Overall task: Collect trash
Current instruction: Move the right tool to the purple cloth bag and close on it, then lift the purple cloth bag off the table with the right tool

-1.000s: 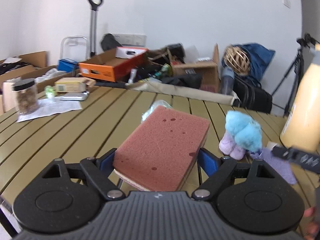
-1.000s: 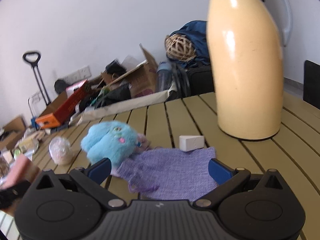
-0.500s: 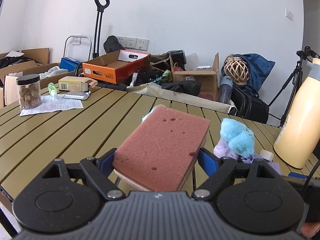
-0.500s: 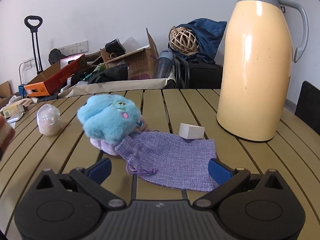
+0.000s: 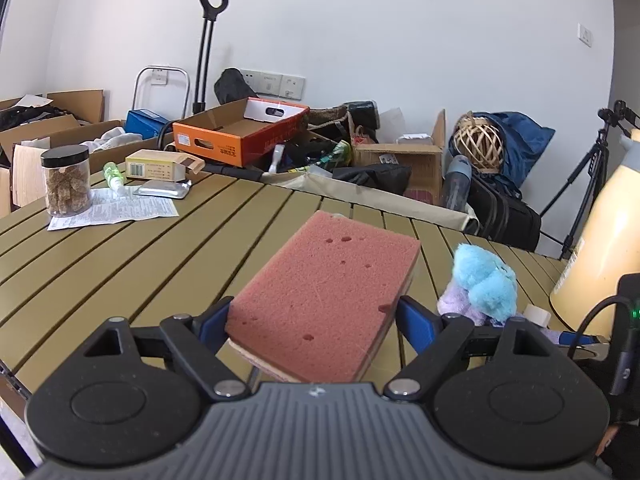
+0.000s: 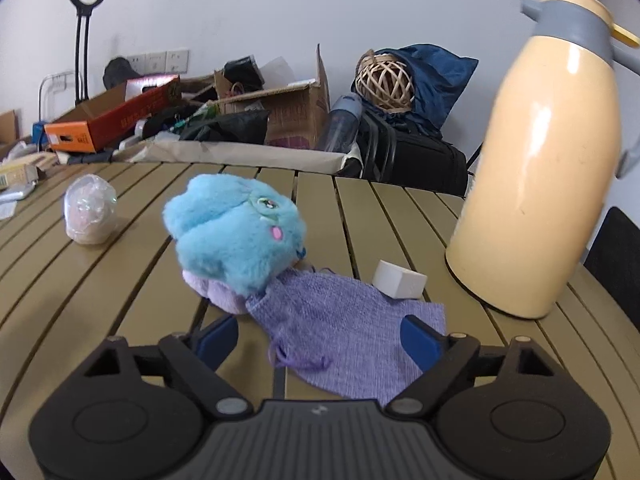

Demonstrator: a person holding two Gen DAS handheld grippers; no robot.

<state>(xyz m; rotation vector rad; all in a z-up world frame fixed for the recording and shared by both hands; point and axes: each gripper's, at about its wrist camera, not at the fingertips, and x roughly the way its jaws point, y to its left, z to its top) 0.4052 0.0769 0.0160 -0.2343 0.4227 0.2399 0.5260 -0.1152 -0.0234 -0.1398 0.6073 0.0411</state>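
On the counter [image 6: 380, 208]: 1 pink sponge [image 5: 324, 300], 1 blue plush toy [image 6: 236, 232], 1 purple knit pouch [image 6: 344, 336], 1 small white block [image 6: 399, 279], 1 cream thermos jug [image 6: 540, 184], 1 wrapped clear-film lump [image 6: 90, 210]. Far end: 1 jar w/ black lid [image 5: 66, 180], 1 printed paper sheet [image 5: 116, 209], 1 yellow carton [image 5: 158, 165], 1 foil pack [image 5: 163, 190], 1 small green bottle [image 5: 112, 172]. Behind, on the floor: 1 orange box [image 5: 240, 136], 1 wicker ball [image 5: 479, 146], 1 tripod [image 5: 588, 184]. 2 tongs: left [image 5: 316, 318], right [image 6: 320, 340].

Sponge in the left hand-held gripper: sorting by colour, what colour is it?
Pinkish red sponge, clearest in the left wrist view.
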